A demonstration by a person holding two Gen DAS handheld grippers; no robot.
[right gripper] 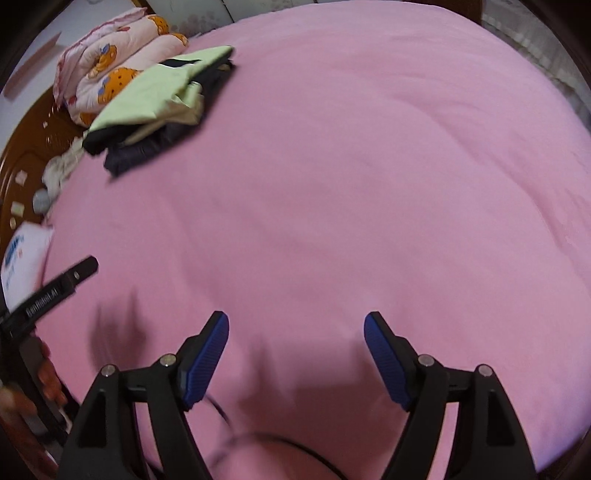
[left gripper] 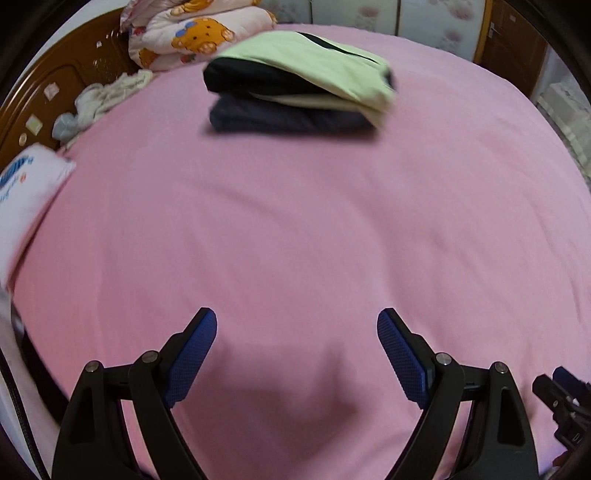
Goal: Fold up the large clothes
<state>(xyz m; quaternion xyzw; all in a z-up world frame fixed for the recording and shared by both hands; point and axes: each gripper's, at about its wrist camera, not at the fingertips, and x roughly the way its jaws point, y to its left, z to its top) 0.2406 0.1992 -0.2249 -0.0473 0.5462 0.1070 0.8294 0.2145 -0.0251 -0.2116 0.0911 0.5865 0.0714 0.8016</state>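
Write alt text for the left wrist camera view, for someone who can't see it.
A stack of folded clothes, pale green on top of dark layers, sits on a pink bed sheet. In the foreground the left gripper hangs open and empty over bare sheet. A teddy-bear print quilt is rolled up by the wooden headboard.

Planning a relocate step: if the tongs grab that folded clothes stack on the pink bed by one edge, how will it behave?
The folded clothes stack would probably come apart: it looks like loose layers, with the light green garment draped on top. It is likely floppy, so ungripped layers would sag or unfold. Pushed across the pink sheet, it would likely shear rather than slide as one block.
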